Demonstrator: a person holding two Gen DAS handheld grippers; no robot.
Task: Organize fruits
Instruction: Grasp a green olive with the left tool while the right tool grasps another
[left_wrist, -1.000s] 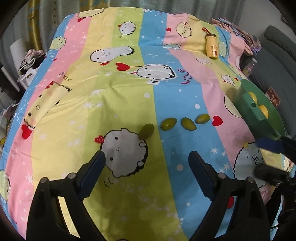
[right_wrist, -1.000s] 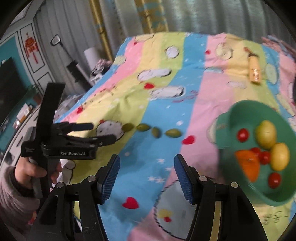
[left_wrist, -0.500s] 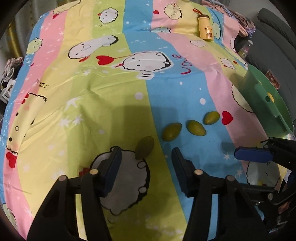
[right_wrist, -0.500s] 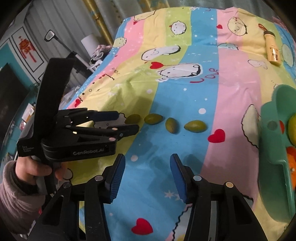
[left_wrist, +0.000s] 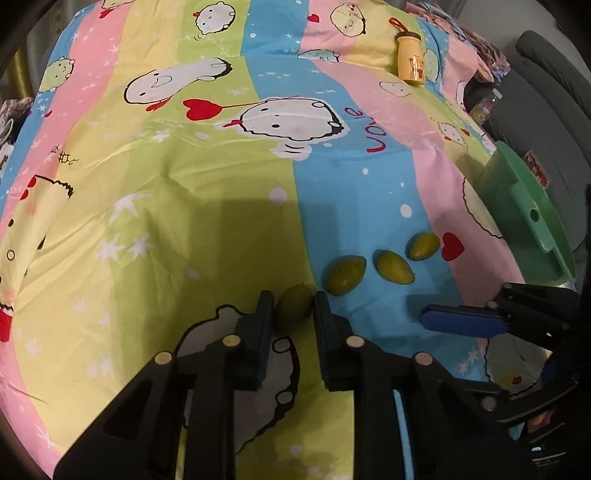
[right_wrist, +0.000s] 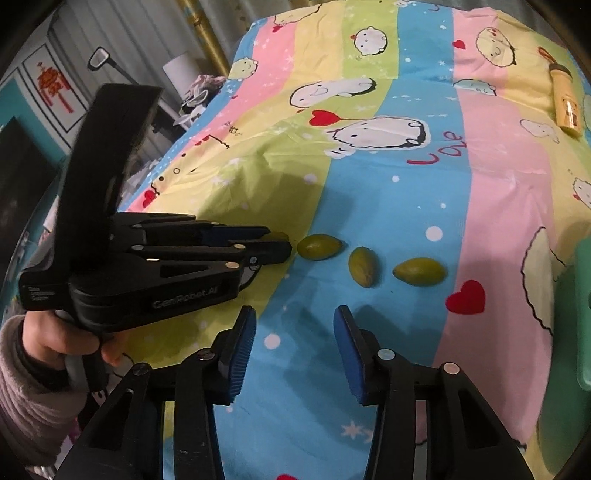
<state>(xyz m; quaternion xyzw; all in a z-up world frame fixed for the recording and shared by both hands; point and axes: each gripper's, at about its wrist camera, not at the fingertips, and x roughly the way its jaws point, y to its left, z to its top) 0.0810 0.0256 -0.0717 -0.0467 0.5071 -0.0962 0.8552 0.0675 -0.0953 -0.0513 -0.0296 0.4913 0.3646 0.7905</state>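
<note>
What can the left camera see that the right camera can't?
Only the left camera shows the whole fruit between the left claw fingers, touching both.

Only the right camera shows the hand holding that claw and the wall decoration.

Both show three more green fruits, the yellow bottle, the green bowl and the open right claw.

My left camera looks forward and down along my left tongs (left_wrist: 293, 314), close over the bed (left_wrist: 207, 206). My right camera sits farther back, facing the same bed. Both share the row of green fruits (right_wrist: 364, 262) and the yellow bottle (left_wrist: 410, 57).
</note>
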